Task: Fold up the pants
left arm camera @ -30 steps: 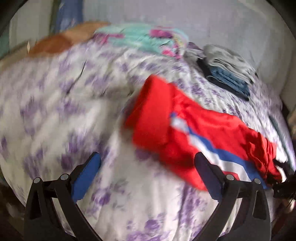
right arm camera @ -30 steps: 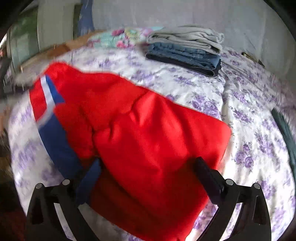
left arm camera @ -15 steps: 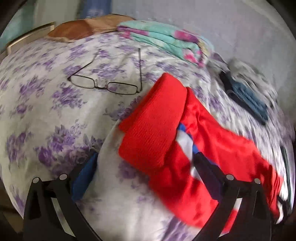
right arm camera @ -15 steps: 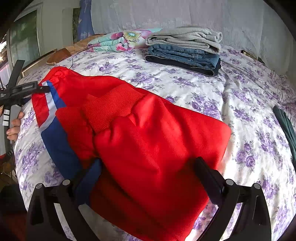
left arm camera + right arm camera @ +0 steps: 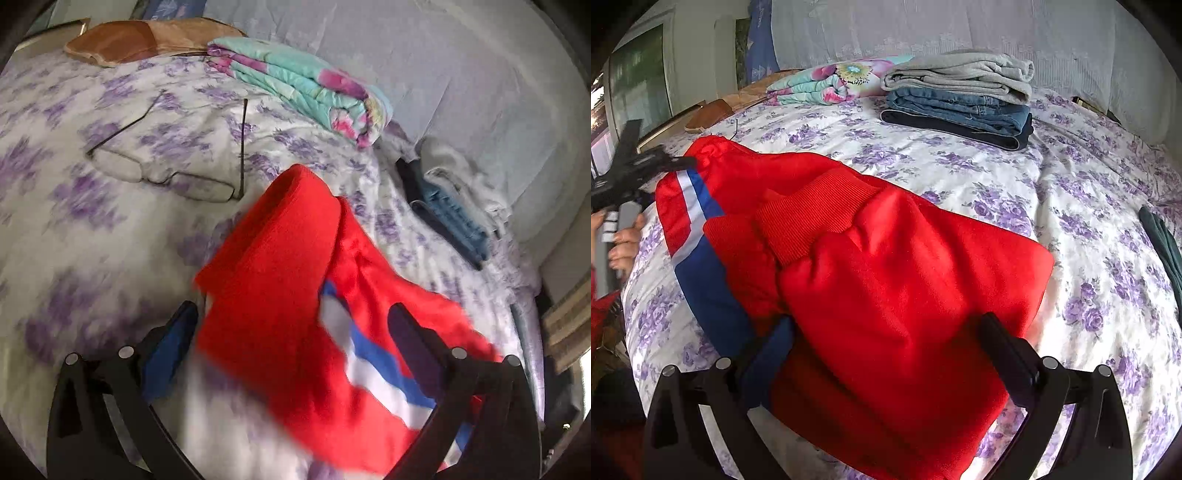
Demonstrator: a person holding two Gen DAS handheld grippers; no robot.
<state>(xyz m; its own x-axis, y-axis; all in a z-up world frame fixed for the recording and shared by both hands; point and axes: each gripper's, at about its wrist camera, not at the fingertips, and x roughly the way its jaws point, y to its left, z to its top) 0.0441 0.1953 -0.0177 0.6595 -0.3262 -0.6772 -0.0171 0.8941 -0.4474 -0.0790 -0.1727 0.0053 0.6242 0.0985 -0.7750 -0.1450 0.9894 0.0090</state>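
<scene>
Red pants [image 5: 894, 273] with a blue and white side stripe lie folded over on the floral bedsheet [image 5: 1089, 229], ribbed cuffs on top near the middle. They also show in the left wrist view [image 5: 295, 314]. My right gripper [image 5: 886, 332] is open, its fingers straddling the near folded edge of the pants. My left gripper [image 5: 291, 328] is open, close over the waistband end, and the cloth lies between its fingers. The left gripper also appears at the left edge of the right wrist view [image 5: 639, 166].
A stack of folded grey, blue and dark pants [image 5: 960, 96] sits at the back of the bed. A folded floral blanket [image 5: 303, 81] and a brown cushion [image 5: 122, 40] lie near the headboard. Eyeglasses [image 5: 177, 162] rest on the sheet. A dark green garment [image 5: 1163, 243] lies at the right edge.
My left gripper has moved closer to the pants' waistband end, which now fills the space between its fingers. The right gripper and the fold under it have stayed put.
</scene>
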